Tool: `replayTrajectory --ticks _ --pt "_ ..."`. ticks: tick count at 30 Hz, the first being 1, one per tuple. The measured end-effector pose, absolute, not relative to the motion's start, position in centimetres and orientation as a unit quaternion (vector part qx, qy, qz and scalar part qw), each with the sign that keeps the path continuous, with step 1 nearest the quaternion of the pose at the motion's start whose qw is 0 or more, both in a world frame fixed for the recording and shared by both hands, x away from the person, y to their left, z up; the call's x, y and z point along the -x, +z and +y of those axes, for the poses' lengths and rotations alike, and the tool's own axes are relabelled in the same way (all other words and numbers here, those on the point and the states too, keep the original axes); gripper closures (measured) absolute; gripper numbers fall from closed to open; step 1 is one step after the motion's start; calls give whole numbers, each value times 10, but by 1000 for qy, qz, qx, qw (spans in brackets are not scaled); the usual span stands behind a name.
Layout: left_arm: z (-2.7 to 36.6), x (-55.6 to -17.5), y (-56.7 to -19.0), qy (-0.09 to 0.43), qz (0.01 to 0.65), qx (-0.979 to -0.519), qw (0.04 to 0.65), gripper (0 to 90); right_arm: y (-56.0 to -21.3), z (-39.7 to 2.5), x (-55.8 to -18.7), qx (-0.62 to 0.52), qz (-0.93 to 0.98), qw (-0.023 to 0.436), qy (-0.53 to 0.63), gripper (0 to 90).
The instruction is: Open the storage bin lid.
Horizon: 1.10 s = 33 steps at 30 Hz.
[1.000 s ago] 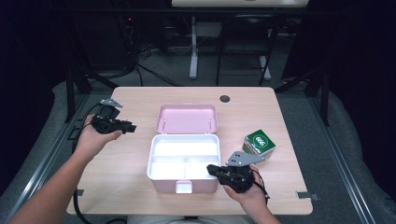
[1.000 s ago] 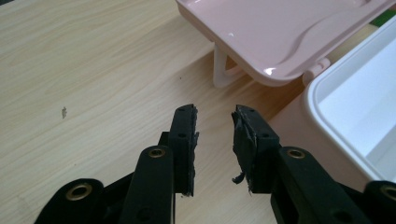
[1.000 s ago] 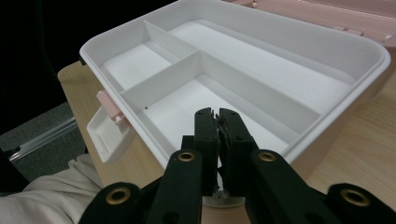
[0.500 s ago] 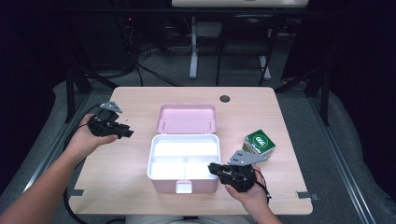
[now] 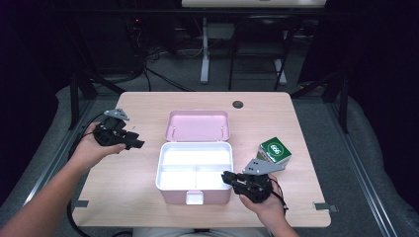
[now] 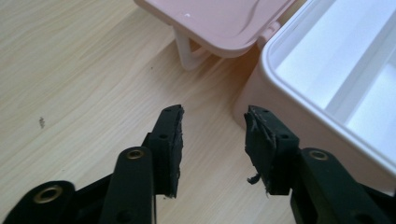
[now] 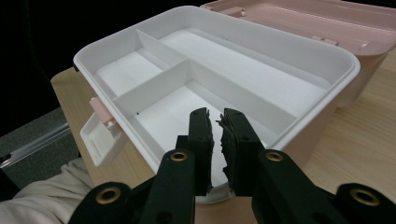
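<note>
Two tools are in my hands at the desk, one on each side of the open pink box. My left tool sits over the left part of the desk, well apart from the box in the high view, and its jaws stand apart with bare wood between them; in the left gripper view the box's near corner lies just beyond the right jaw, and the pink lid rests flat behind it. My right tool is at the box's front right corner, and its jaws are nearly together with nothing between them; the right gripper view shows only a thin gap, the tips hanging over the rim of the white tray. That tray is split by low walls into one long compartment at the back and two smaller ones at the front, all white inside. A white latch hangs from the box's front wall. To the right of the box, just behind my right hand, a small green carton stands on the desk. A dark round hole sits near the far edge.
</note>
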<state>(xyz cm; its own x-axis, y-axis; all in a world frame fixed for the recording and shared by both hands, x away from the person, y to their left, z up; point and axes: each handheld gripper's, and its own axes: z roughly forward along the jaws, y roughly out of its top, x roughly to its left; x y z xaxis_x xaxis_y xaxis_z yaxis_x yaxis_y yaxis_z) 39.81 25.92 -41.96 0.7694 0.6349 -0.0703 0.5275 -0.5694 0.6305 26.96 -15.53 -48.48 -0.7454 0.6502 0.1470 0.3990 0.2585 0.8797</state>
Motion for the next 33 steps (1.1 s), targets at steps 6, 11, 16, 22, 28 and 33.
replayTrajectory --ticks 6,11,16,22,28,33 --pt "250 -390 -419 80 322 -874 356 695 -485 -155 -269 -334 784 123 509 807" --pt "244 -383 -421 89 320 -860 387 706 -485 -155 -269 -333 783 124 510 803" --pt "239 -373 -429 96 331 -847 405 713 -486 -155 -269 -333 783 125 510 801" --pt "235 -360 -439 94 345 -828 432 736 -486 -155 -269 -333 782 127 511 799" --pt "228 -348 -447 98 341 -820 448 752 -487 -155 -269 -333 781 127 513 798" --pt "216 -342 -452 88 335 -816 463 748 -487 -155 -268 -334 779 127 515 796"
